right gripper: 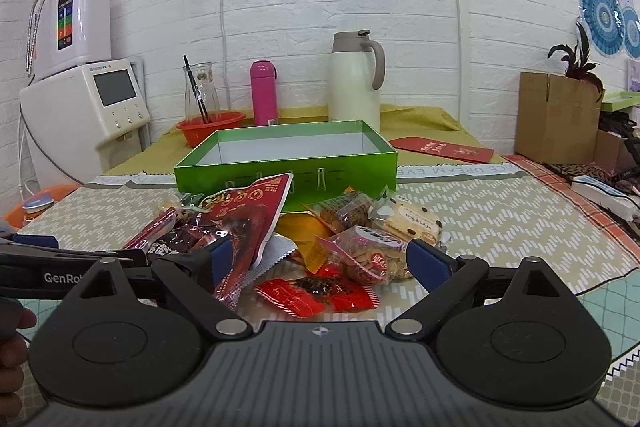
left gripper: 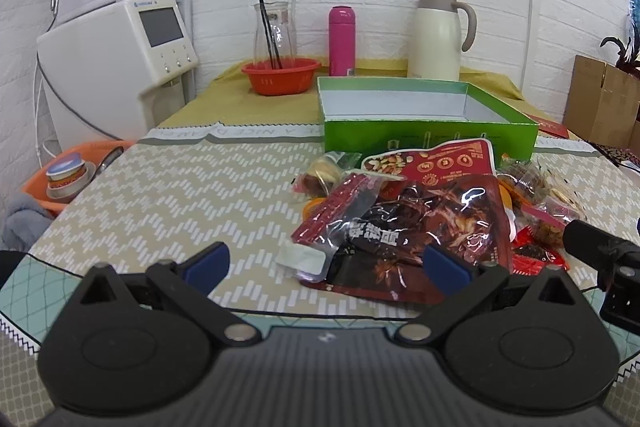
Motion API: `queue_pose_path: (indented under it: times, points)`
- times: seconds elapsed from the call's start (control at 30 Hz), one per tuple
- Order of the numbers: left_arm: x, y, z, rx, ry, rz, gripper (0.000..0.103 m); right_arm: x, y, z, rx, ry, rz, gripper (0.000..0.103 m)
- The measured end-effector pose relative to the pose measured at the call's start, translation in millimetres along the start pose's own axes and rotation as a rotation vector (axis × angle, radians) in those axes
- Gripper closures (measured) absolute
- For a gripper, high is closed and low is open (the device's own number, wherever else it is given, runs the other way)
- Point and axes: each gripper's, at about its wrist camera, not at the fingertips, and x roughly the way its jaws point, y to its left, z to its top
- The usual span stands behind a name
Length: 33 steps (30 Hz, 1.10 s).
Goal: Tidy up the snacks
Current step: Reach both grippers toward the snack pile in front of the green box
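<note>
In the middle of the table (right gripper: 500, 211), just in front of the green box (right gripper: 288, 163), lies the heap of snacks (right gripper: 320, 247). In the right wrist view the box is at 12 o'clock from the heap, open on top, and as far as its inside shows, nothing is in it yet. On top of the heap lie a big dark pack (left gripper: 432, 227) and a red nut pack (right gripper: 248, 211); at the near edge lie a small red candy (right gripper: 316, 293) and a clear bag of beans (right gripper: 372, 255), with a cookie pack (right gripper: 408, 219) behind at 1 o'clock.

The left gripper (left gripper: 326, 263) has its fingers wide apart and holds nothing; the dark pack lies at 1 o'clock from it. The right gripper (right gripper: 320, 259) is spread wide too and empty, with the candy and the bean bag between its fingers.

The risk seems to be in the overlap. The packs are glossy and lie on each other, so a grip on one corner may drag a neighbour, or the foil may slip out. The two grippers are close together, the left one at 9 o'clock in the right view, so they might bump if both reach in.

Behind the box stand a pink bottle (right gripper: 264, 93), a white jug (right gripper: 356, 79), a red bowl (right gripper: 210, 125) and a glass carafe (right gripper: 200, 91); they are well apart from the heap. The box's near wall stands between the snacks and its inside, so each pack probably must be lifted over it.
</note>
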Motion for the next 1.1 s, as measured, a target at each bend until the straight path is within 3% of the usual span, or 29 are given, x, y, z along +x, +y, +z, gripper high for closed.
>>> queue_pose_path:
  times: [0.43, 0.57, 0.67, 0.77, 0.9, 1.03, 1.1]
  points:
    - [2.6, 1.3, -1.5, 0.055, -0.038, -0.019, 0.0, 9.5, -3.0, -4.4, 0.002, 0.052, 0.027, 0.0]
    - [0.0, 9.0, 2.1, 0.102, -0.099, -0.006, 0.0, 7.4, -9.7, 2.6, -0.016, 0.045, 0.013, 0.0]
    - [6.1, 19.4, 13.2, 0.125, -0.148, -0.033, 0.0, 11.2, -20.6, 13.7, -0.009, 0.03, -0.007, 0.0]
    - [22.6, 28.8, 25.5, 0.138, -0.186, -0.107, 0.0, 26.1, -29.3, 22.2, -0.008, 0.034, -0.078, 0.0]
    - [58.0, 34.5, 40.3, 0.15, -0.103, -0.238, 0.0, 50.1, -37.2, 18.1, 0.047, 0.089, -0.149, 0.0]
    - [85.2, 35.2, 40.6, 0.131, -0.041, -0.246, 0.0, 63.2, -37.6, 9.0, 0.128, 0.134, -0.119, 0.0]
    - [89.4, 40.9, 38.1, 0.089, -0.031, -0.293, 0.0, 68.8, -33.8, 7.8, 0.123, 0.146, -0.118, 0.0]
